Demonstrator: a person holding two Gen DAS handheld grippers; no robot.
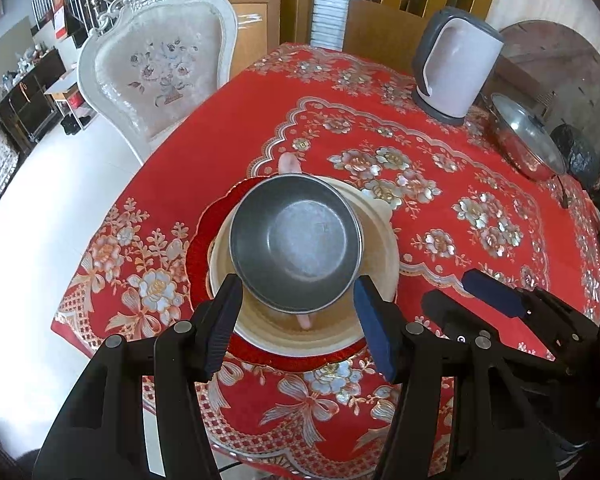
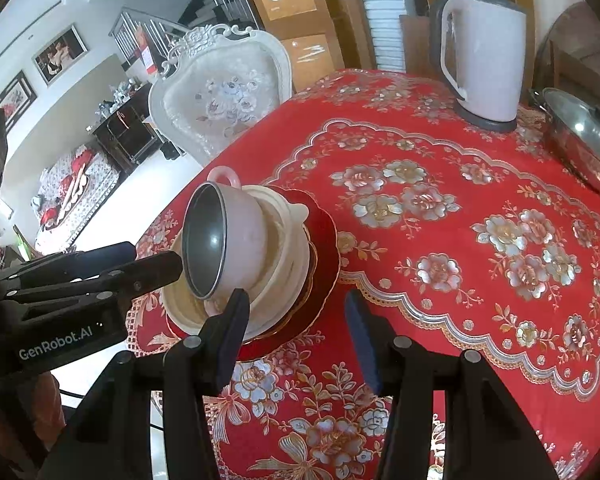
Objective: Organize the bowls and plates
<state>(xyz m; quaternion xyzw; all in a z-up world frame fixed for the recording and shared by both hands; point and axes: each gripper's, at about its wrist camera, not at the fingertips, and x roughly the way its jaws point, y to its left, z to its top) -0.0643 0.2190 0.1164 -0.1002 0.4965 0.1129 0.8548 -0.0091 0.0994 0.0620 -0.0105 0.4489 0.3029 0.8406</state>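
Observation:
A pink bowl with a dark steel inside lies tilted in a cream bowl, which sits on a red plate. The stack stands near the table's left edge. My left gripper is open, its fingers on either side of the pink bowl's near rim, apart from it. In the right wrist view the pink bowl leans to the left in the cream bowl on the red plate. My right gripper is open and empty just right of the stack. The left gripper reaches in from the left.
The table has a red flowered cloth. A white electric kettle stands at the back right, with a lidded steel pot beside it. A white carved chair stands at the table's far left. The floor drops off left of the table.

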